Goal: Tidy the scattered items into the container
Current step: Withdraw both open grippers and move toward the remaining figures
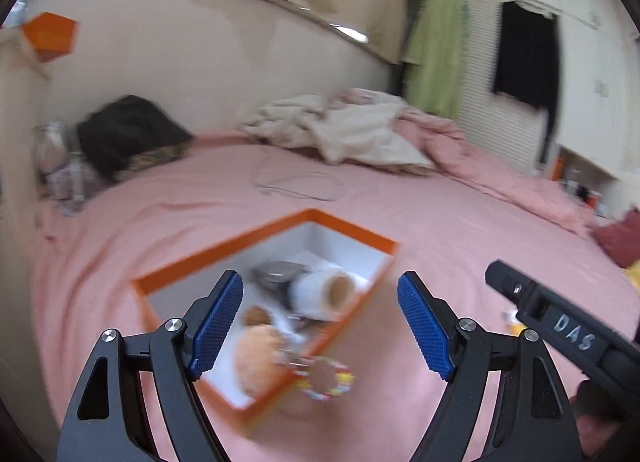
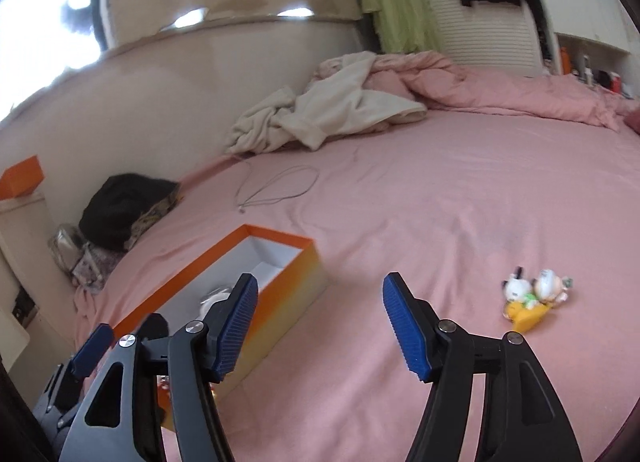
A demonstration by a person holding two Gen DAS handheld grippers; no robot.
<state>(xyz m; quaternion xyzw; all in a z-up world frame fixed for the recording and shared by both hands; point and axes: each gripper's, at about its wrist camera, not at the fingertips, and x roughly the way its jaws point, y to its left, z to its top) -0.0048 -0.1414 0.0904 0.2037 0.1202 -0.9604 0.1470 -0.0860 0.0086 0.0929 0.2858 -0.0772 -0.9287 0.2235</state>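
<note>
An orange box with a white inside [image 1: 224, 258] lies on the pink bed. It holds a roll of clear film [image 1: 324, 290], a grey metal piece [image 1: 276, 274] and a tan plush [image 1: 256, 354]. A beaded ring charm [image 1: 326, 378] lies by the box's near wall. My left gripper [image 1: 320, 326] is open and empty above the box. The box also shows in the right wrist view [image 2: 280, 286]. My right gripper [image 2: 318, 326] is open and empty above the sheet, right of the box. A small toy keychain cluster [image 2: 528, 298] lies on the sheet to its right.
A thin cable loop [image 2: 276, 188] lies on the bed beyond the box. A crumpled cream blanket [image 2: 320, 114] and pink duvet [image 2: 500, 90] lie at the back. A black bag [image 2: 120, 206] sits at the left edge. A second orange box [image 1: 50, 36] stands on a shelf.
</note>
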